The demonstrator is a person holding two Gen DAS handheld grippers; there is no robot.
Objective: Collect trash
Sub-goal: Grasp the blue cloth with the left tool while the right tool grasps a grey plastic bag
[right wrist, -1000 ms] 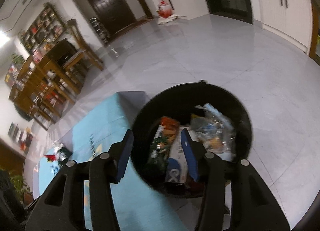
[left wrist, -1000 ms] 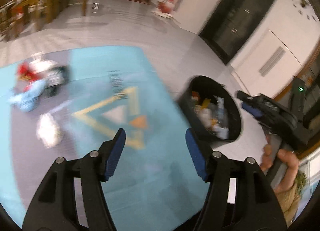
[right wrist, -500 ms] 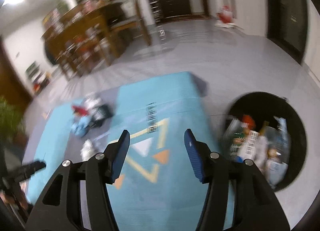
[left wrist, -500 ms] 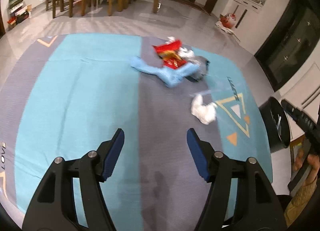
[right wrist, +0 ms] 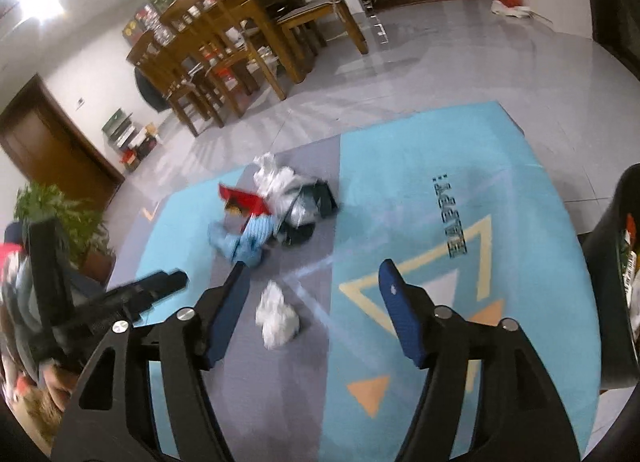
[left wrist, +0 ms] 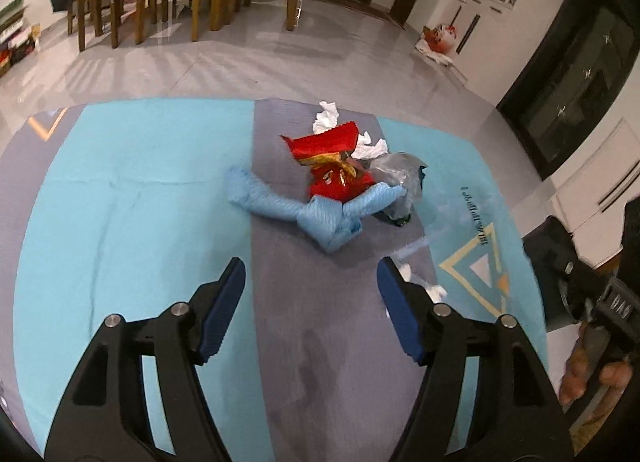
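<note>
While both hand-held grippers hang spread and empty, the left hand-held gripper (left wrist: 310, 282) is nearer the blue wrapper (left wrist: 320, 210), apparently lying crosswise just ahead.

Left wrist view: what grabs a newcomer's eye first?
The trash pile on the rug's grey stripe: a red snack wrapper lying behind a twisted light-blue bag, with white tissue behind it. Nearer, the open left gripper frames bare rug, empty. A lone crumpled tissue lies apart from the pile, between the fingers of the open right gripper.
</note>
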